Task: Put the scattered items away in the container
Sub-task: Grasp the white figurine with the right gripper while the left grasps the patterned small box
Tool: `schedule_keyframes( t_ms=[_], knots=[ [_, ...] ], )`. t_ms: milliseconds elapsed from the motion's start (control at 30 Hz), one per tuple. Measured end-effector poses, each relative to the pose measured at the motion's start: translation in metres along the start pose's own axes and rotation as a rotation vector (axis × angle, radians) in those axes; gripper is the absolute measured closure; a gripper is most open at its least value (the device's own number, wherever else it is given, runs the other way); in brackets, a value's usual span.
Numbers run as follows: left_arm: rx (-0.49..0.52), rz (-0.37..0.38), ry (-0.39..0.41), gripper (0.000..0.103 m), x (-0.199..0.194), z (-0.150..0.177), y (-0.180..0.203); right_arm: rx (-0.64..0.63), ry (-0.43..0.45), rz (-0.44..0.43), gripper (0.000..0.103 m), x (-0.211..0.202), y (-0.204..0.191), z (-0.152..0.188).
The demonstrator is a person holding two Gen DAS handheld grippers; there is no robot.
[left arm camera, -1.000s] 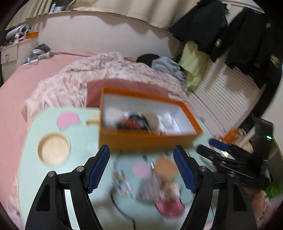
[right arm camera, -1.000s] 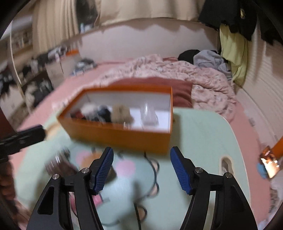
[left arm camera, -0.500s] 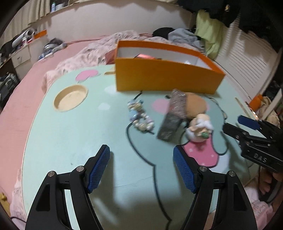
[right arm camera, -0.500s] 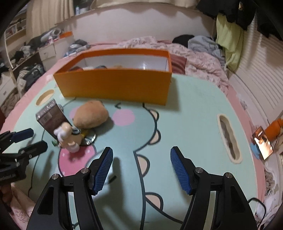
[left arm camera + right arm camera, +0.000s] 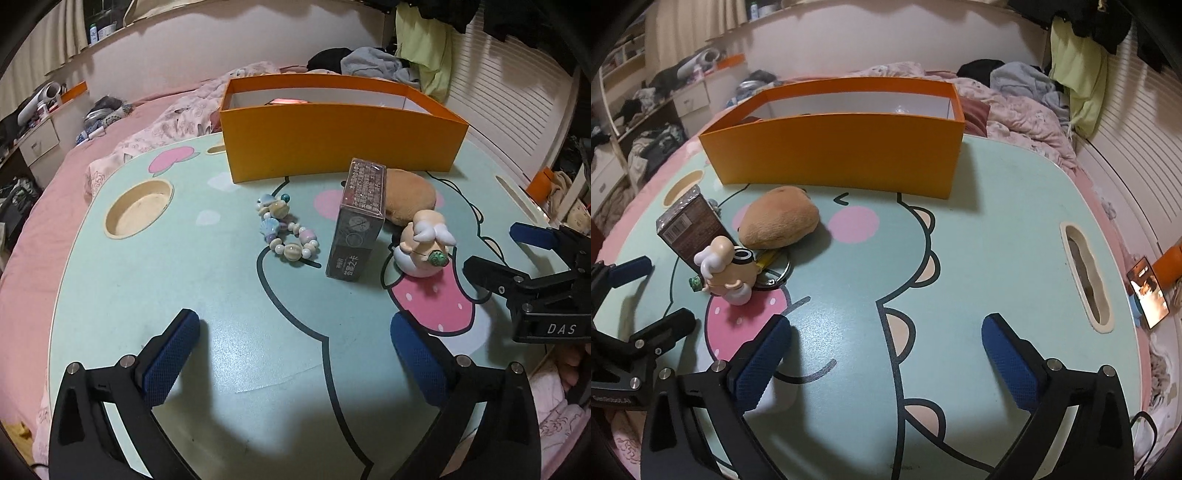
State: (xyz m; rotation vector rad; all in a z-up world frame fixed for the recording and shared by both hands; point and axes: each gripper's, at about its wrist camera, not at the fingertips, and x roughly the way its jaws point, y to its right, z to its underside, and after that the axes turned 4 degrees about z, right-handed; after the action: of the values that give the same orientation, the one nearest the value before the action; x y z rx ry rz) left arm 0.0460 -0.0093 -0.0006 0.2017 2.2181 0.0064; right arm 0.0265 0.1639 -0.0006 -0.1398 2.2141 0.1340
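Note:
An orange box (image 5: 343,136) (image 5: 842,147) stands at the far side of the mint cartoon table (image 5: 147,295). In front of it lie a bead bracelet (image 5: 286,232), a dark card box (image 5: 356,221) (image 5: 689,225), a brown plush (image 5: 410,195) (image 5: 779,221) and a small figurine (image 5: 424,243) (image 5: 727,277) beside a key ring (image 5: 775,273). My left gripper (image 5: 295,354) hovers low over the near table, jaws opening, nothing between them. My right gripper (image 5: 886,354) does the same to the right of the figurine, also empty.
The table has a round cup recess (image 5: 138,208) at the left and a handle slot (image 5: 1086,273) at the right. A lit phone (image 5: 1147,291) lies off the right edge. A pink bed with a crumpled blanket (image 5: 1015,110) surrounds the table.
Both grippers have dropped and tipped down from looking into the box to the table top. Both pairs of jaws now stand wider apart than in the earlier frames.

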Motion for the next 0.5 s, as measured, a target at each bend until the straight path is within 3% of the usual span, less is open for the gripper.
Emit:
schedule_keyframes(
  t_ms=[200, 233, 267, 333, 500],
  knots=[
    [0.002, 0.004, 0.009, 0.000, -0.001, 0.000, 0.001, 0.004, 0.008, -0.002, 0.000, -0.001, 0.000, 0.000],
    [0.002, 0.005, 0.011, 0.000, -0.002, 0.000, 0.001, 0.004, 0.015, -0.007, 0.008, -0.003, -0.001, 0.000],
    [-0.002, 0.008, 0.015, 0.000, -0.002, 0.001, 0.001, 0.000, 0.029, -0.019, 0.026, -0.006, -0.003, -0.001],
    [-0.027, 0.022, 0.036, 0.000, -0.006, 0.002, -0.003, -0.024, 0.066, -0.065, 0.034, -0.015, -0.010, -0.004],
    [-0.180, 0.128, 0.124, 0.000, -0.021, 0.009, -0.033, -0.113, 0.125, -0.257, 0.034, -0.037, -0.042, -0.014]
  ],
)
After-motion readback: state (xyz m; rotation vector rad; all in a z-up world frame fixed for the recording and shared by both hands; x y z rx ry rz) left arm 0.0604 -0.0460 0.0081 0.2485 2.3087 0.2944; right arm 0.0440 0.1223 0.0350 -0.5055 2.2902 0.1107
